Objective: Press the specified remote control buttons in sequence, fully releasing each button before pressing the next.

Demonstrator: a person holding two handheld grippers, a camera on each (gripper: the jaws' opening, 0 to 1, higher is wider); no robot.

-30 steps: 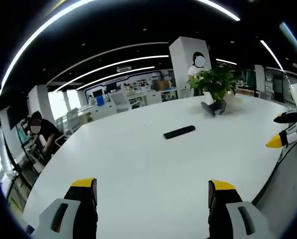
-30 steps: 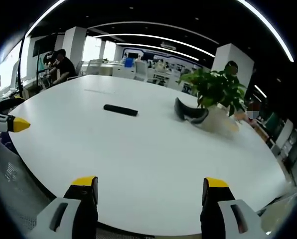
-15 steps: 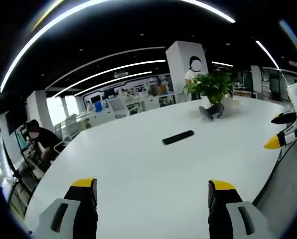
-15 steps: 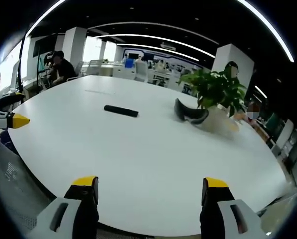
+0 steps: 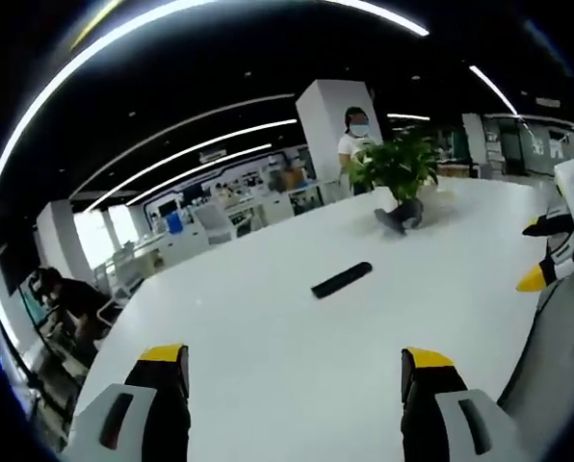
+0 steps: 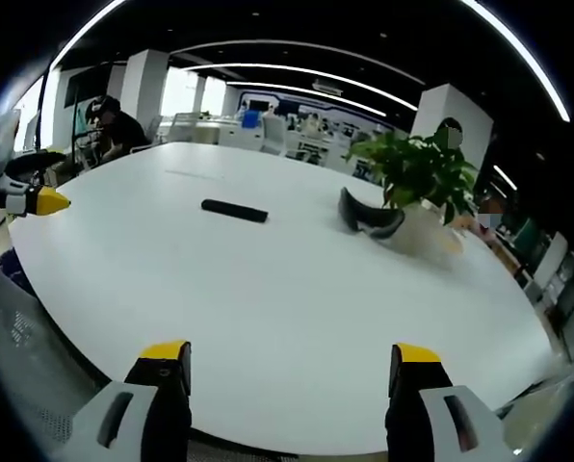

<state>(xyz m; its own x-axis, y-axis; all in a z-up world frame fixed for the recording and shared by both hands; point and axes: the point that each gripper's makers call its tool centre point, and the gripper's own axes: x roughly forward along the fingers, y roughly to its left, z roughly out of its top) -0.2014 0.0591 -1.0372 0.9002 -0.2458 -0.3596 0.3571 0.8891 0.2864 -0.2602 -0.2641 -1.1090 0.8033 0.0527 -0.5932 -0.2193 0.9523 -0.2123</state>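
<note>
Nearest in the left gripper view, the left tool (image 5: pixel 294 364) hangs over the near edge of the white bench (image 5: pixel 268 356), its yellow-tipped jaws spread wide apart with nothing between them. In the right gripper view, the right tool (image 6: pixel 293 358) stands the same way, jaws apart and empty, above bare bench top. Each tool also shows at the side of the other's view, off the bench edge and well short of the target.

Farther out, the remote control (image 5: pixel 342 279) lies flat on the open middle of the bench, well apart from both tools and from everything else; in the right gripper view it shows as a slim dark bar (image 6: pixel 234 210). Its buttons are too small to make out from here.

As a judgement, the remote is light, stiff and smooth-cased, so on this slick top it will likely skate or pivot if pushed off-centre. It probably wants one tool steadying it across its narrow sides near one end, while a single jaw tip of the other presses straight down on each button.

Beyond it, a dark curved object (image 6: pixel 368 216) rests beside a potted plant (image 6: pixel 418 173). Farther still, a person sits at the bench's far end and another stands behind the plant.
</note>
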